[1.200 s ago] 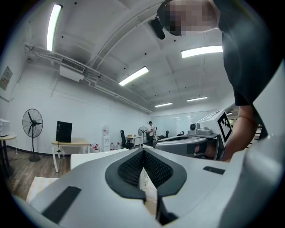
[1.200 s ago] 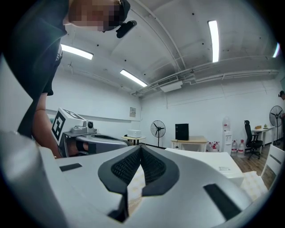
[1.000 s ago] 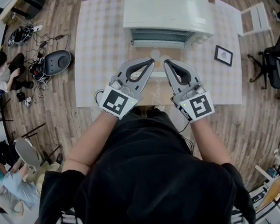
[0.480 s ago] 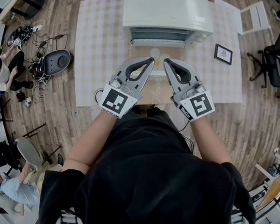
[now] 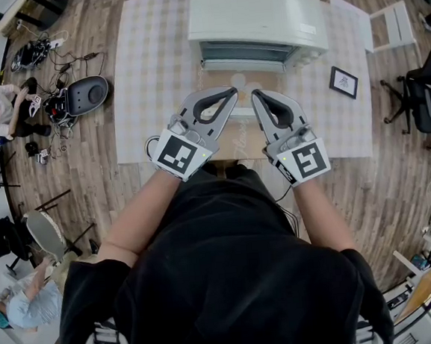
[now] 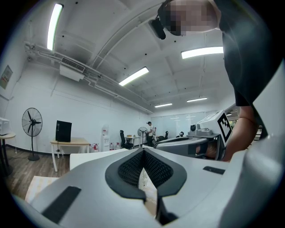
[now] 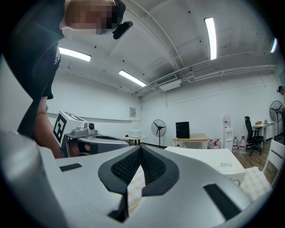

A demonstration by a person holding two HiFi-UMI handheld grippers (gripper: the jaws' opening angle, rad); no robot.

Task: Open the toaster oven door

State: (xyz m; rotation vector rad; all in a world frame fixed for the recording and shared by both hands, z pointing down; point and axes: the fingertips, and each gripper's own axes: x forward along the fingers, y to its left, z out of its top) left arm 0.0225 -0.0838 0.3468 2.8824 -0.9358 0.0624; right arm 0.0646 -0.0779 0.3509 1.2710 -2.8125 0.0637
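The white toaster oven [image 5: 258,21] stands at the far side of the table, its glass front [image 5: 244,55] facing me. Both grippers hover side by side over the table's near half, short of the oven. My left gripper [image 5: 227,96] is shut with nothing in it; its pads meet at the tip [image 6: 142,152]. My right gripper [image 5: 258,98] is shut and empty as well, pads together [image 7: 140,150]. The oven's white top [image 7: 213,162] shows past the right jaws. Neither gripper touches the oven. Each gripper view shows the other gripper alongside.
A checked cloth covers the table [image 5: 155,83], with a tan patch [image 5: 239,139] in front of the oven. A small framed picture [image 5: 344,85] lies at the right. A white chair [image 5: 394,28] and a black office chair [image 5: 426,96] stand right; people [image 5: 4,111] and gear sit on the floor left.
Both grippers stay where they were, still shut. Only the people on the floor at the left have shifted.
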